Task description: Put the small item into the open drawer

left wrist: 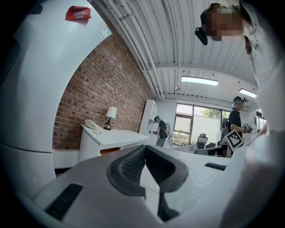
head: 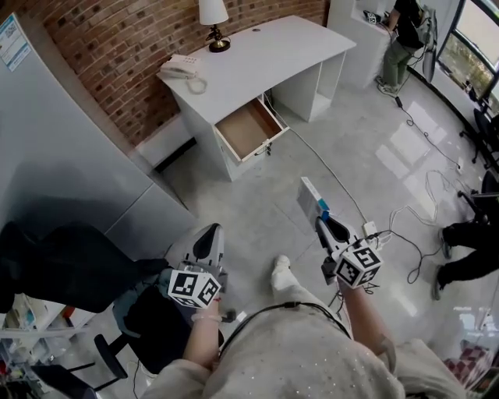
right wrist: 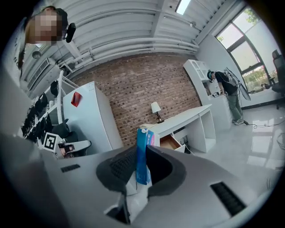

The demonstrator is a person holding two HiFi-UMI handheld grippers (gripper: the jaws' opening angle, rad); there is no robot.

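A white desk (head: 265, 54) stands against the brick wall, its wooden drawer (head: 248, 128) pulled open toward me. My right gripper (head: 320, 209) is shut on a small flat blue-and-white box (head: 312, 199), held over the grey floor well short of the desk. In the right gripper view the box (right wrist: 142, 153) stands upright between the pads, with the open drawer (right wrist: 169, 142) beyond it. My left gripper (head: 209, 240) hangs low at my left side; in its own view the left gripper (left wrist: 145, 156) has its pads pressed together with nothing between them.
A lamp (head: 213, 19) and a telephone (head: 181, 68) sit on the desk. A tall white cabinet (head: 54, 156) stands at left, a black chair (head: 148, 327) beside me. Cables and a power strip (head: 370, 231) lie on the floor at right. Another person (head: 404, 39) stands at the far right.
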